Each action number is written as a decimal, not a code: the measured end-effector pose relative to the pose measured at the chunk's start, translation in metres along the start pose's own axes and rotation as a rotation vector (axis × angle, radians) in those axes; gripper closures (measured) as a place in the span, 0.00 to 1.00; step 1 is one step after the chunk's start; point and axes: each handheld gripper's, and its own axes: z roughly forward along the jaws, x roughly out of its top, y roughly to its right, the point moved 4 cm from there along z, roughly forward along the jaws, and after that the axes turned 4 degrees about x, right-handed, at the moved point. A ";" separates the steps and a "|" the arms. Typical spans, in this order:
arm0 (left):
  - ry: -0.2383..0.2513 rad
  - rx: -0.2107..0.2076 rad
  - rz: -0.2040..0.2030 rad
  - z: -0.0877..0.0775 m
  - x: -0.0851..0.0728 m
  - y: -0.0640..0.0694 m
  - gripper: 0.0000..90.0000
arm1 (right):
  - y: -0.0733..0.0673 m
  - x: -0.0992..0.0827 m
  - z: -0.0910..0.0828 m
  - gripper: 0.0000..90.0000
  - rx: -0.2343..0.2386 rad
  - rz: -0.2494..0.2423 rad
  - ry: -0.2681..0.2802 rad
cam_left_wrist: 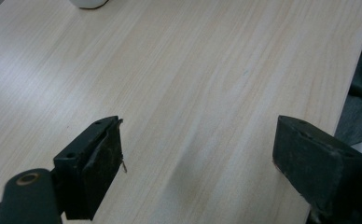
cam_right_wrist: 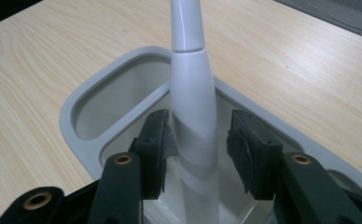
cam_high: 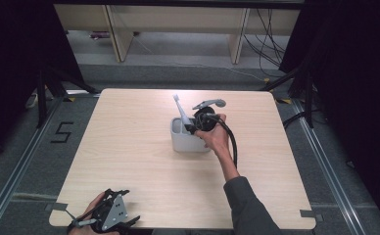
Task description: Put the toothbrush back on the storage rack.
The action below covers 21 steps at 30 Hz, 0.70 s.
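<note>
A white toothbrush-like handle stands upright in a grey two-compartment holder near the middle of the wooden table. In the high view its thin head sticks up out of the holder. My right gripper reaches into the holder from the right, with the handle between its jaws. The left pad lies at the handle's side and a gap shows at the right pad, so it is open. My left gripper rests at the table's front left corner, open wide over bare wood.
The holder's base peeks in at the top of the left gripper view. Beyond the table stand wooden shelf legs and loose cables. A taped "5" marks the floor at left, and dark curtains flank both sides.
</note>
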 end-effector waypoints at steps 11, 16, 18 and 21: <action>-0.001 -0.020 -0.001 0.000 0.000 0.000 0.17 | 0.000 0.001 -0.020 0.58 0.009 0.065 0.047; 0.002 -0.019 -0.005 0.000 0.000 0.000 0.17 | 0.004 0.002 -0.024 0.50 -0.005 0.055 0.077; 0.002 -0.020 -0.004 0.000 0.000 0.000 0.17 | 0.003 0.001 -0.030 0.46 -0.008 0.090 0.067; 0.000 -0.020 -0.005 0.000 0.000 0.000 0.17 | 0.003 0.001 -0.033 0.44 -0.001 0.091 0.080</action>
